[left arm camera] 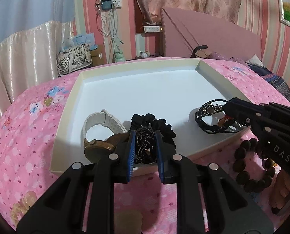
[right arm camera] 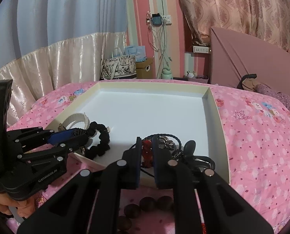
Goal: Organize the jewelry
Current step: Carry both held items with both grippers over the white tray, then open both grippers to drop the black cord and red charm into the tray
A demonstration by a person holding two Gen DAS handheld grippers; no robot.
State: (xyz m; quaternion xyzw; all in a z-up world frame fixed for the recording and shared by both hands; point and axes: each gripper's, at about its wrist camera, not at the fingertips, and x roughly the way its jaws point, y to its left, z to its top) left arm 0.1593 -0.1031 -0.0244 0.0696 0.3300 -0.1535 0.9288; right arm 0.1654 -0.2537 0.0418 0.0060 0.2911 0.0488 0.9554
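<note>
A shallow white tray point(left arm camera: 145, 89) lies on the pink bedspread. My left gripper point(left arm camera: 145, 138) is shut on a black scrunchie point(left arm camera: 162, 126) with a speckled black band, over the tray's near edge. A white-strap watch point(left arm camera: 104, 120) with a bronze face lies just left of it. My right gripper point(right arm camera: 146, 146) is shut on a red beaded charm point(right arm camera: 147, 152) that belongs to a black braided bracelet point(left arm camera: 209, 117) in the tray's near right corner. A dark wooden bead bracelet point(left arm camera: 248, 167) lies on the bedspread outside the tray.
The pink floral bedspread point(left arm camera: 28, 136) surrounds the tray point(right arm camera: 221, 120). A pink headboard point(left arm camera: 213, 33) stands behind on the right. Bags point(left arm camera: 74, 58), a bottle and hanging cables are by the far wall. The tray's far half holds nothing.
</note>
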